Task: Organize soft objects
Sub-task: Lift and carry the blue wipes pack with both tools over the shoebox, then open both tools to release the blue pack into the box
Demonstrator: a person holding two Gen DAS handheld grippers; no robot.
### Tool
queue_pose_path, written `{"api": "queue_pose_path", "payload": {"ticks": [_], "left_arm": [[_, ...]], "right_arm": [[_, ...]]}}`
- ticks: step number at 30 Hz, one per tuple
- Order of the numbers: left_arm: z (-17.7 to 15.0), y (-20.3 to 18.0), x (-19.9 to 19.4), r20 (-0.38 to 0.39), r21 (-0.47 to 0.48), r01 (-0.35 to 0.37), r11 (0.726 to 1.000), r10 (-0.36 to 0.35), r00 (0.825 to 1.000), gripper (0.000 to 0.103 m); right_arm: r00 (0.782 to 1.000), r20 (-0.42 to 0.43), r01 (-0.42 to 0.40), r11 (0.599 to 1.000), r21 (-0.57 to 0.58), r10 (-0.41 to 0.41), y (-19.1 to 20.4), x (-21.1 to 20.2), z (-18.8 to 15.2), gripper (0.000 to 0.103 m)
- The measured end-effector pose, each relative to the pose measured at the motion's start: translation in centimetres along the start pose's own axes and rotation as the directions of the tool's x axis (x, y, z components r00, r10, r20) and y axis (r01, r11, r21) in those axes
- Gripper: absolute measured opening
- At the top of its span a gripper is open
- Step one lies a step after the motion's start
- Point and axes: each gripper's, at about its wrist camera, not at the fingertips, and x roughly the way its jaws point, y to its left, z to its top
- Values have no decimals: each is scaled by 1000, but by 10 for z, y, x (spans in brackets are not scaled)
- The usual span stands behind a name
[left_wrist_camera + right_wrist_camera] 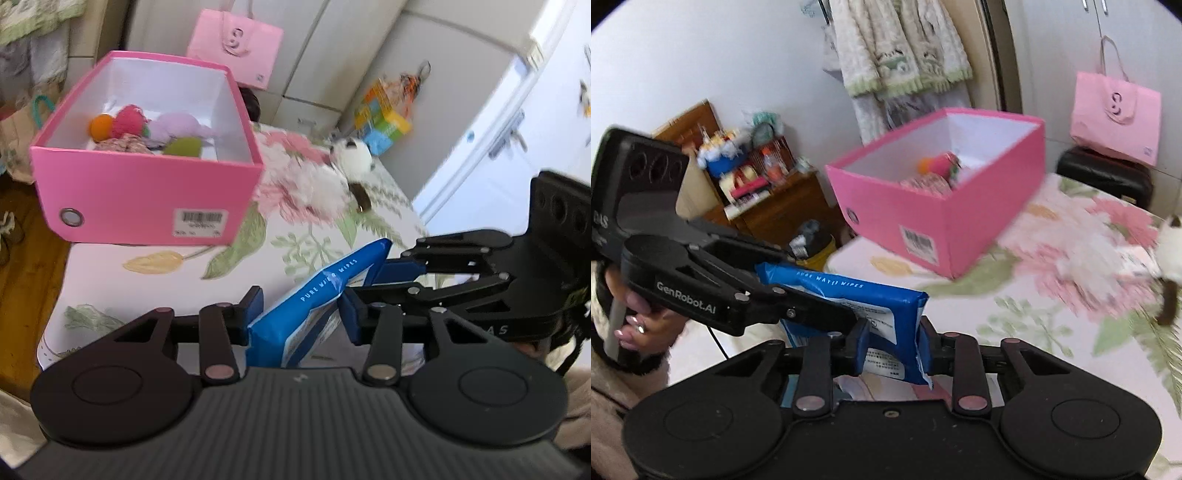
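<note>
Floral-printed cloth [317, 236] covers the table on which the work is set, with white cupboards and a pale pink paper bag [236, 48] behind.

A blue pack of wet wipes [295, 317] is held in the air over the near part of the table, gripped from two sides at once: the left gripper [301, 314] is closed narrowly on one end, and the right gripper [894, 347] is closed on the other, its jaws drawn in against the soft wrapper.

Trouble is most likely to come from that shared grip. The pack is soft and slack, so it could be twisted, creased or torn at its seam if the two hands are pulled apart or turned unequally. If one gripper is released early, the pack may swing and slip from the other.

An open pink box [147, 192] stands further back on the table, well apart from the pack. Small soft toys are seen inside it: an orange ball [100, 125], a red pompom [129, 120], a lilac plush [177, 125] and a green piece [183, 146]. A white plush toy [328, 177] lies on the cloth beside the box, not yet put away.
</note>
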Motion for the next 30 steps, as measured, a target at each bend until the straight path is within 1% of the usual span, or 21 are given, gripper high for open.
{"api": "queue_pose_path", "payload": {"ticks": [2,7,10,14,17,20,24,25,27,30], "left_arm": [[6,7,-4,17,-16,-3,1000,3,1000,41],[32,12,-13,26,-16,-8,1000,9,1000,41],[56,14,-22,55,-13,-4,1000,5,998,40],[93,19,-31,124,6,-7,1000,6,992,40],[118,25,-29,158,12,-7,1000,5,987,40],[138,36,-17,178,16,-6,1000,3,984,40],[159,60,10,162,-33,-1,999,6,987,40],[161,67,16,157,-46,0,999,7,988,40],[165,77,31,133,-70,-5,998,15,991,40],[166,90,47,86,-91,-24,996,32,996,40]], "right_arm": [[1000,14,-9,1000,5,9,1,2,10,30],[999,17,-27,1000,3,27,3,8,37,29],[998,46,-35,999,7,35,1,6,59,29],[994,103,-28,1000,-2,28,-4,7,93,28],[991,130,-27,1000,9,26,-14,12,117,27],[990,138,-30,999,45,24,-31,25,135,27],[993,113,-41,996,82,32,-55,52,150,27],[994,101,-60,993,104,49,-62,60,152,27],[994,65,-91,987,134,83,-74,77,154,27],[996,23,-84,986,143,82,-80,99,152,27]]}}
